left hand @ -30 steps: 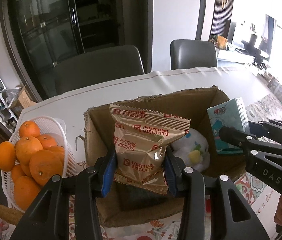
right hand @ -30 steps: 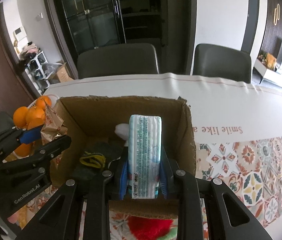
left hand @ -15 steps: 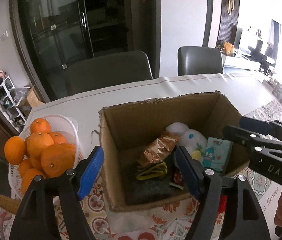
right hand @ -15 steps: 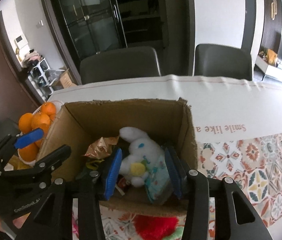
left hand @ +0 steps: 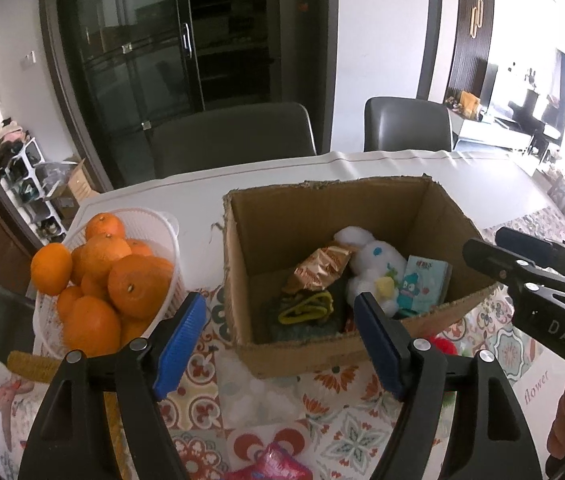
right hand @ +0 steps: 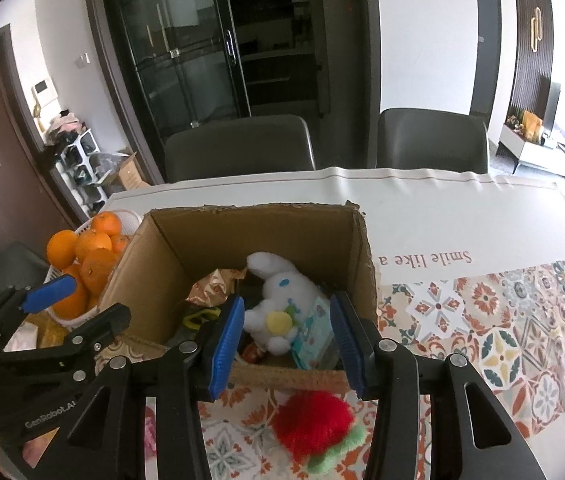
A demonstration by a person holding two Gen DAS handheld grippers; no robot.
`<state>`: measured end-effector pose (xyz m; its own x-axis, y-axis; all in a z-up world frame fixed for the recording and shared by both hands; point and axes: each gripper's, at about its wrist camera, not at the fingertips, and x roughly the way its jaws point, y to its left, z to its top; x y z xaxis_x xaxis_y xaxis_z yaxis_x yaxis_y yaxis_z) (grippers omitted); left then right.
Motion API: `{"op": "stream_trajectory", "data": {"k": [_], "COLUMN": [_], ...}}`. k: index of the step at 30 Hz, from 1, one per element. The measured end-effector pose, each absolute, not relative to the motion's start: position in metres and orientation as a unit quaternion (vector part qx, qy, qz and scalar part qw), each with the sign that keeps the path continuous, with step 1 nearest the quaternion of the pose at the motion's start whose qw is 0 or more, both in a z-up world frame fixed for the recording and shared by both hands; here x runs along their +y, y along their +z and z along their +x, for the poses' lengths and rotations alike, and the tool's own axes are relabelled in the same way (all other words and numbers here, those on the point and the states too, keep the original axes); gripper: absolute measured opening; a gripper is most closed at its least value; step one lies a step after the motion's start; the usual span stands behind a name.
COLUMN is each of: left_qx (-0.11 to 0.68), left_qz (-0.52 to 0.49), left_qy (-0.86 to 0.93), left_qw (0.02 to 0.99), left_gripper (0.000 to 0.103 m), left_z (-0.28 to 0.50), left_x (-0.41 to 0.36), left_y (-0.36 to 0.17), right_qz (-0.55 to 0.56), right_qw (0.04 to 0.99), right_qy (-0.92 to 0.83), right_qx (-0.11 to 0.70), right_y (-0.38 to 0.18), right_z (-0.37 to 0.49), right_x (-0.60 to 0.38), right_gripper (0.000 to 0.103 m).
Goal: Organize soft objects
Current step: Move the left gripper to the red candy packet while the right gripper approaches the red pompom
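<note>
Inside the cardboard box (left hand: 434,204) lie a biscuit packet (left hand: 318,268), white plush toy (right hand: 278,300) and tissue pack (left hand: 422,284). Angled down over its near edge, the left gripper (left hand: 278,344) is spread and empty; the right gripper (right hand: 286,344) stands partly apart, seemingly touching nothing.

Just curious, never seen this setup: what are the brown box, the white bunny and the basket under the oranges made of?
Brown box: corrugated cardboard, matte, with ragged torn rims. White bunny: plush fabric, fuzzy pile. Basket: probably white plastic, with a slotted, slightly glossy wall.
</note>
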<state>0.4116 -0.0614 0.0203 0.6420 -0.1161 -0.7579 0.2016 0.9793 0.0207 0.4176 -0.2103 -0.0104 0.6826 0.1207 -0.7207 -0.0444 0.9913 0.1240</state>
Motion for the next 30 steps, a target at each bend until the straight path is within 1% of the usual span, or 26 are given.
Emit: {"op": "stream_trajectory", "data": {"k": [3, 4, 6, 8, 9, 13, 21, 24, 27, 30], "left_qx": [0.417, 0.418, 0.418, 0.420, 0.420, 0.427, 0.467, 0.481, 0.491, 0.502], "left_qz": [0.049, 0.050, 0.050, 0.048, 0.045, 0.030, 0.008, 0.002, -0.003, -0.013], "left_qy": [-0.082, -0.080, -0.071, -0.061, -0.055, -0.040, -0.012, -0.002, 0.011, 0.021], "left_qw": [0.904, 0.904, 0.904, 0.904, 0.905, 0.903, 0.884, 0.877, 0.871, 0.864], "left_gripper": [0.076, 0.076, 0.077, 0.078, 0.079, 0.083, 0.085, 0.085, 0.088, 0.088], "left_z": [0.403, 0.400, 0.393, 0.388, 0.384, 0.370, 0.353, 0.347, 0.340, 0.336], "left_x": [-0.058, -0.056, -0.054, -0.051, -0.049, -0.044, -0.034, -0.033, -0.031, -0.029], "left_y": [0.022, 0.023, 0.024, 0.025, 0.025, 0.022, -0.001, -0.010, -0.019, -0.029], "right_qz": [0.046, 0.045, 0.038, 0.031, 0.028, 0.021, -0.008, -0.024, -0.043, -0.067], "right_qw": [0.918, 0.918, 0.920, 0.923, 0.924, 0.926, 0.915, 0.906, 0.894, 0.879], "right_qy": [0.041, 0.039, 0.036, 0.031, 0.028, 0.016, 0.014, 0.018, 0.032, 0.045], "right_qx": [0.393, 0.391, 0.387, 0.382, 0.380, 0.378, 0.404, 0.421, 0.444, 0.470], "right_y": [-0.007, -0.006, -0.004, -0.002, -0.001, 0.003, -0.008, -0.019, -0.030, -0.043], "right_z": [0.410, 0.408, 0.401, 0.395, 0.392, 0.383, 0.374, 0.371, 0.371, 0.373], "right_x": [-0.211, -0.211, -0.210, -0.208, -0.208, -0.208, -0.204, -0.202, -0.197, -0.192], "right_gripper": [0.047, 0.052, 0.058, 0.062, 0.066, 0.073, 0.074, 0.074, 0.074, 0.073]}}
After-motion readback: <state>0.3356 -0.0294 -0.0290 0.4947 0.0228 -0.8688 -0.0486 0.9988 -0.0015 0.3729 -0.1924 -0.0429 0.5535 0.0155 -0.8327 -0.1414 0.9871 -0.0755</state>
